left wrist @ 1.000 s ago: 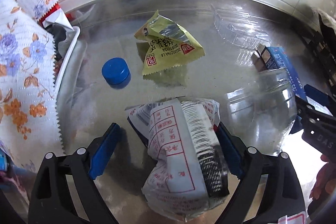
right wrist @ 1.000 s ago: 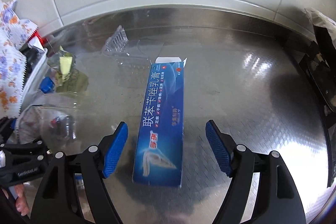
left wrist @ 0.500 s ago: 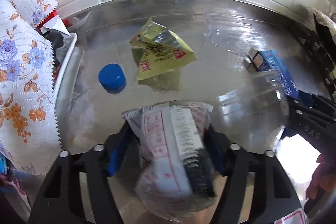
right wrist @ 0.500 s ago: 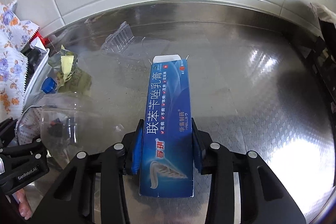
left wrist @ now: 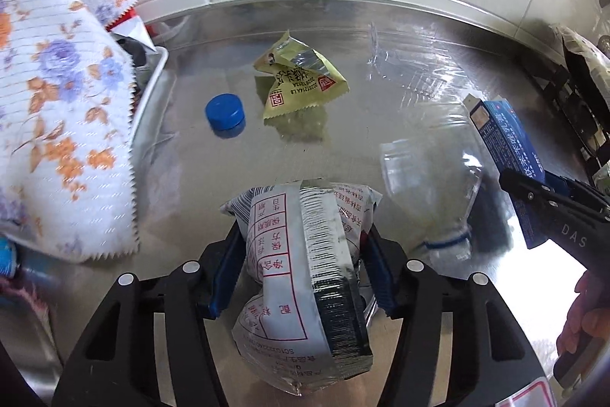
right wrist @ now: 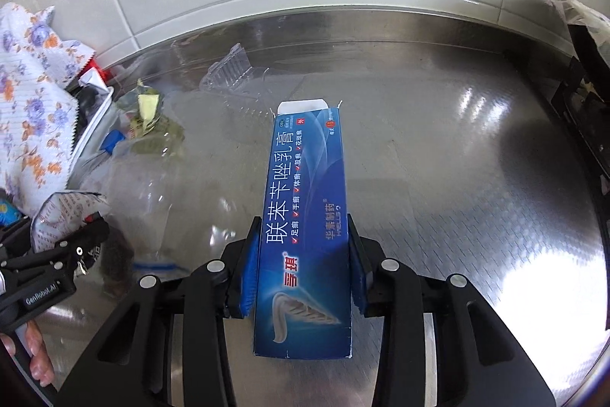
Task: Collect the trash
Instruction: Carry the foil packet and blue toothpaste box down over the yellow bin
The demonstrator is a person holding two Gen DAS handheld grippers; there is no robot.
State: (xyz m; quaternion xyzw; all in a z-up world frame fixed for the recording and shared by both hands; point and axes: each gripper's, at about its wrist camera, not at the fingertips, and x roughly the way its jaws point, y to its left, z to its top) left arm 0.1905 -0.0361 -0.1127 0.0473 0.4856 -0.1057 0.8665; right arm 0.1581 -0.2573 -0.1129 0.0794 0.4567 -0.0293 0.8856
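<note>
At far left a tray (left wrist: 150, 90) holds rubbish under a floral cloth (left wrist: 57, 109). The left gripper (left wrist: 301, 250), nearer it, is closing on a silver snack bag (left wrist: 301, 262) lying along its fingers. The right gripper (right wrist: 303, 262) clamps a blue carton (right wrist: 305, 216), long axis pointing away. Steel desk (right wrist: 457, 159), tiled wall.

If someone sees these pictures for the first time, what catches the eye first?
Probably the long blue cardboard box, clamped in the right gripper above the steel counter. Next, the crumpled white printed wrapper, with the left gripper closing on it.
</note>
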